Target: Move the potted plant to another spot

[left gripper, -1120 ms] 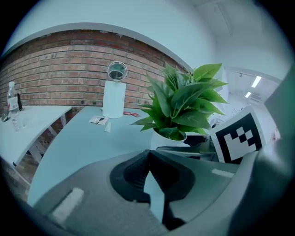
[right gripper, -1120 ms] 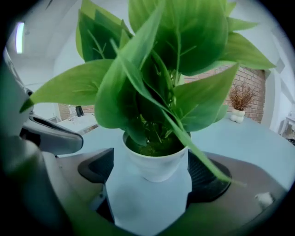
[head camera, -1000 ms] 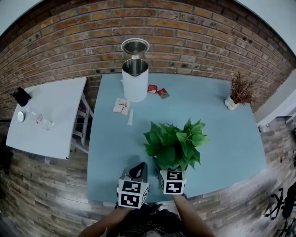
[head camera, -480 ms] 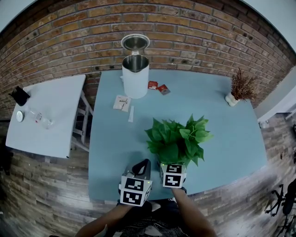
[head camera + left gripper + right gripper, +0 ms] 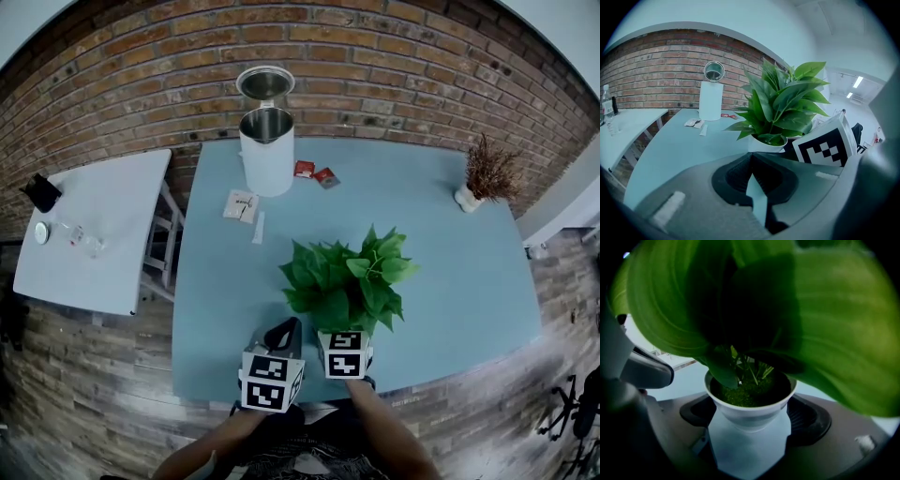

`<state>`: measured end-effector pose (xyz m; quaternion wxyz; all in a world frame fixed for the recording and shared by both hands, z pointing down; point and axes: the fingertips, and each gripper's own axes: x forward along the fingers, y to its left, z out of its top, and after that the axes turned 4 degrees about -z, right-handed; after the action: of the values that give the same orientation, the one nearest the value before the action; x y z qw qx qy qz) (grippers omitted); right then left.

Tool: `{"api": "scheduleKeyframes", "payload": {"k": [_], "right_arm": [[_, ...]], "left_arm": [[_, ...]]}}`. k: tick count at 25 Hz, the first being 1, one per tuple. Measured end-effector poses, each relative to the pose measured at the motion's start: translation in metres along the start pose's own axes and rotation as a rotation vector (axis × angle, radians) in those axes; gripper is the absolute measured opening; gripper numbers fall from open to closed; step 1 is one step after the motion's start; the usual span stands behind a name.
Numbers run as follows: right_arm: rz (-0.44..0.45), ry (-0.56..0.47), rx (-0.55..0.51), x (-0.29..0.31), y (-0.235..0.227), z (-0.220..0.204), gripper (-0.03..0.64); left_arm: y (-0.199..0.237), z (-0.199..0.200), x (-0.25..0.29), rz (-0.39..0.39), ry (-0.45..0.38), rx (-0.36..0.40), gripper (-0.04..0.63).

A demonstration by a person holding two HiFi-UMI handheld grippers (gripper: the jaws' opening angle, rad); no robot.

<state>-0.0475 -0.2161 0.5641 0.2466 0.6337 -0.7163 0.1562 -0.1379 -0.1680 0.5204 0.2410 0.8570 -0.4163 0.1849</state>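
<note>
The potted plant (image 5: 342,281), broad green leaves in a white pot (image 5: 750,406), stands on the blue table (image 5: 450,253) near its front edge. My right gripper (image 5: 343,330) reaches in under the leaves. In the right gripper view the pot sits between its jaws, which are closing, with a little table showing on both sides of the pot's narrow base. My left gripper (image 5: 283,330) hovers just left of the plant, shut and holding nothing. In the left gripper view the pot (image 5: 766,143) is ahead and to the right of its tips (image 5: 751,157).
A white kettle (image 5: 267,150) with its lid up stands at the table's back, with red sachets (image 5: 314,173) and paper packets (image 5: 242,206) near it. A small vase of dried stems (image 5: 483,178) is at the back right. A white side table (image 5: 89,230) stands left, below a brick wall.
The head view has shifted slightly. The plant stands in the same place on the table and both grippers have stayed where they were.
</note>
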Motion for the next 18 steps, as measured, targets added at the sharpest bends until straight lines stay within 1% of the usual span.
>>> {"api": "scheduleKeyframes", "payload": {"k": [6, 12, 18], "right_arm": [[0.062, -0.011, -0.031, -0.003, -0.001, 0.0, 0.469], [0.077, -0.025, -0.045, -0.007, -0.011, -0.003, 0.468], [0.083, -0.031, -0.042, -0.009, -0.027, -0.006, 0.468]], "left_arm": [[-0.012, 0.003, 0.01, 0.034, -0.016, -0.023, -0.005], [-0.022, 0.005, 0.015, 0.063, -0.022, -0.022, -0.005], [-0.037, 0.002, 0.023, 0.069, -0.013, -0.02, -0.005]]}}
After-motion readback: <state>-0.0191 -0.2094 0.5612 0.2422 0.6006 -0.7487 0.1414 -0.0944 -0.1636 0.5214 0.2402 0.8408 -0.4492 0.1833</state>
